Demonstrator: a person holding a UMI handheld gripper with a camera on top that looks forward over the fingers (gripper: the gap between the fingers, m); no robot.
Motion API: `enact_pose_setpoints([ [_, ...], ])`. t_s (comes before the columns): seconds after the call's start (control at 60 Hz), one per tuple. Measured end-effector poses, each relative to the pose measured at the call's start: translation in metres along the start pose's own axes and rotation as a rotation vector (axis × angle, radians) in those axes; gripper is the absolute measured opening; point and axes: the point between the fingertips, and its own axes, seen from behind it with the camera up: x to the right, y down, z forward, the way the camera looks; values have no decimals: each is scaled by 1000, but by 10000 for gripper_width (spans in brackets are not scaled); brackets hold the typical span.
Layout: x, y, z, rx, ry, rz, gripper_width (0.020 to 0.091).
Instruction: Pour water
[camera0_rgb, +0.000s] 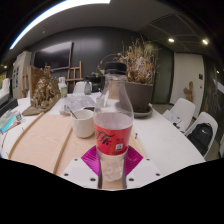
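Observation:
A clear plastic bottle (113, 120) with a dark cap and a red label stands upright between my fingers. My gripper (112, 160) is shut on the bottle, both magenta pads (94, 158) pressing its lower body. Clear water shows in the bottle's lower part. A white mug (83, 122) with something sticking out of it sits on the wooden table (50, 140), just to the left of the bottle and a little beyond the fingers.
A dark pot with dried plants (139, 80) stands behind the bottle. Another dried bouquet (45, 92) is at the far left. White chairs (196, 122) line the table's right side. Small items lie at the table's left edge (12, 122).

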Motion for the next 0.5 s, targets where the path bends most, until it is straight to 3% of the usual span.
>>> enact_pose_setpoints([
  [0.05,1,1,-1,-8,7,-3,232],
  [0.217,12,-16,0,-17,42,-21,233],
  [0.5,83,-111,18,45,208,-375,232],
])
